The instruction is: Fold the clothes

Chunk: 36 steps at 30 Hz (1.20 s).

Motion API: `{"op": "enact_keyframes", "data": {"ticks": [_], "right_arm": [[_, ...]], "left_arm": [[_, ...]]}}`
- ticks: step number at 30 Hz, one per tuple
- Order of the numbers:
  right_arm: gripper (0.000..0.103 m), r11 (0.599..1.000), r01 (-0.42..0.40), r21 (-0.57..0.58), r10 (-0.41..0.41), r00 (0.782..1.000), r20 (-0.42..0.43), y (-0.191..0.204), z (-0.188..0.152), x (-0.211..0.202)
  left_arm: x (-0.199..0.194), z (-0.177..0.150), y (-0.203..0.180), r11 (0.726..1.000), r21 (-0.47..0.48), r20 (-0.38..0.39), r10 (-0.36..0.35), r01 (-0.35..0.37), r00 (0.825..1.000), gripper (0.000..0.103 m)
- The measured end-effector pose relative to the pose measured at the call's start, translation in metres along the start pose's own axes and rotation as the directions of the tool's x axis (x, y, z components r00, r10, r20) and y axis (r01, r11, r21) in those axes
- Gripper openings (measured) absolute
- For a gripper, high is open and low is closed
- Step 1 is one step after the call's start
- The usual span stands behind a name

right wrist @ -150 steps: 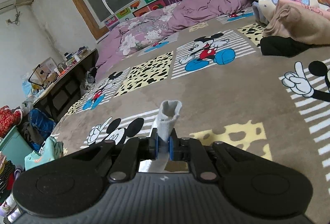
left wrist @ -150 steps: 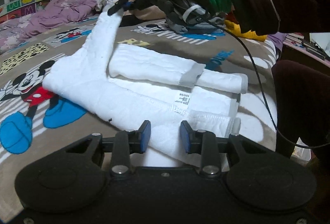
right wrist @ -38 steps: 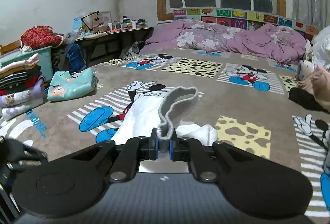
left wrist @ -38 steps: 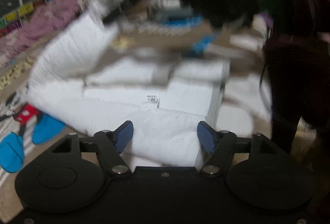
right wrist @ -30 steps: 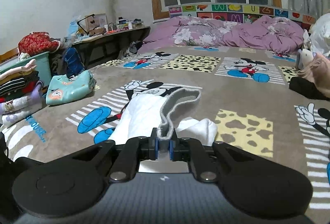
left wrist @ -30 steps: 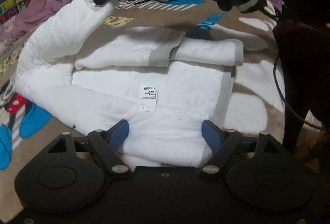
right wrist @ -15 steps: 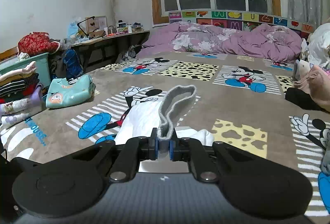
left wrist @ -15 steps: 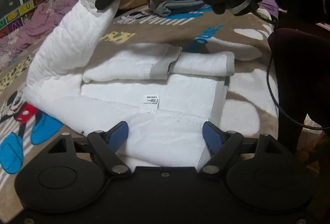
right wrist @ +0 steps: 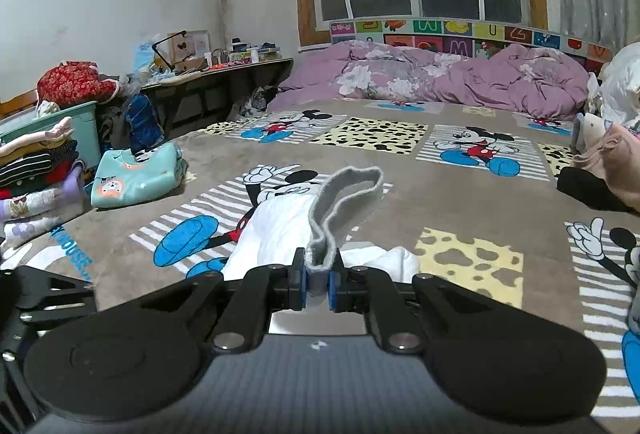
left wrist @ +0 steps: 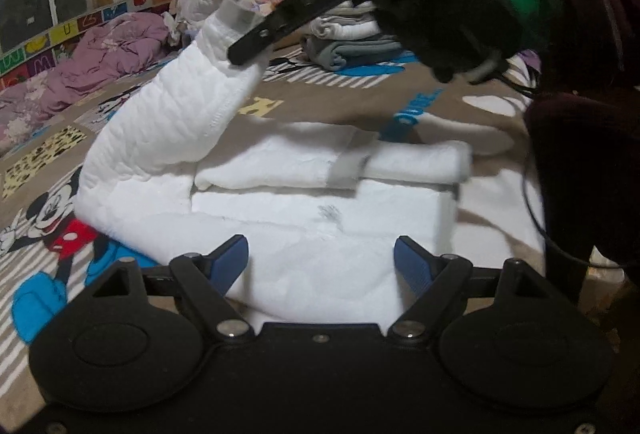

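Meanwhile, the right gripper (right wrist: 318, 284) is pinching the grey ribbed cuff (right wrist: 344, 202) of the white quilted garment (left wrist: 304, 202).
Left gripper (left wrist: 320, 258) is hovering wide, empty — the folded sleeve risks dragging loose.

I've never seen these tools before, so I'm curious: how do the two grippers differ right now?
The left gripper is open with nothing between its blue pads, hovering over the white garment; the right gripper is shut on the garment's grey cuff. The left one stays low near the folded body; the right one lifts a sleeve above the blanket. Both have black frames and blue pads.
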State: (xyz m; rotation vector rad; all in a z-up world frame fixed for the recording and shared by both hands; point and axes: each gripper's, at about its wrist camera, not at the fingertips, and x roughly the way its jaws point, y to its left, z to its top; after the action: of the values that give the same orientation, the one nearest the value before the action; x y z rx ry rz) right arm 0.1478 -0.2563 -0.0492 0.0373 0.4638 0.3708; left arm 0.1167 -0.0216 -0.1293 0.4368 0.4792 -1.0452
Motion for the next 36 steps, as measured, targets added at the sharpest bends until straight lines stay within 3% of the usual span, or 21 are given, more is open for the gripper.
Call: {"op": "enact_keyframes", "data": {"ticks": [1, 3, 4, 7, 14, 18, 23, 36], "right_arm": [[0.012, 1.0, -0.002, 0.0, 0.002, 1.0, -0.001, 0.0, 0.0, 0.0], [0.012, 1.0, -0.015, -0.01, 0.015, 1.0, -0.002, 0.0, -0.001, 0.0], [0.012, 1.0, -0.018, -0.022, 0.018, 1.0, -0.001, 0.0, 0.0, 0.0], [0.012, 0.998, -0.023, -0.061, 0.023, 1.0, 0.003, 0.003, 0.001, -0.001], [0.012, 0.984, -0.056, -0.167, 0.064, 0.997, 0.041, 0.021, 0.011, -0.013], [0.012, 0.939, -0.103, -0.329, 0.112, 0.994, 0.009, 0.048, 0.008, -0.025], [0.012, 0.839, -0.135, -0.527, 0.116, 0.991, -0.068, 0.082, -0.009, -0.031], [0.012, 0.746, -0.12, -0.655, 0.023, 0.988, -0.154, 0.104, -0.043, 0.004]], "left_arm": [[0.008, 0.001, 0.004, 1.0, -0.004, -0.016, 0.012, -0.012, 1.0, 0.081], [0.028, -0.001, 0.008, 0.999, 0.03, -0.124, 0.022, -0.018, 0.992, 0.081], [0.035, -0.002, 0.01, 1.0, 0.026, -0.153, 0.019, -0.015, 0.988, 0.088], [0.046, -0.005, 0.018, 1.0, -0.016, -0.159, 0.004, -0.007, 0.987, 0.098], [0.042, -0.004, 0.011, 1.0, -0.011, -0.139, 0.026, -0.028, 0.99, 0.098], [0.042, -0.003, 0.012, 0.999, -0.008, -0.134, 0.036, -0.037, 0.99, 0.098], [0.04, -0.002, 0.011, 0.999, -0.001, -0.127, 0.044, -0.044, 0.991, 0.098], [0.03, 0.001, 0.011, 0.999, 0.0, -0.096, 0.037, -0.037, 0.995, 0.097]]}}
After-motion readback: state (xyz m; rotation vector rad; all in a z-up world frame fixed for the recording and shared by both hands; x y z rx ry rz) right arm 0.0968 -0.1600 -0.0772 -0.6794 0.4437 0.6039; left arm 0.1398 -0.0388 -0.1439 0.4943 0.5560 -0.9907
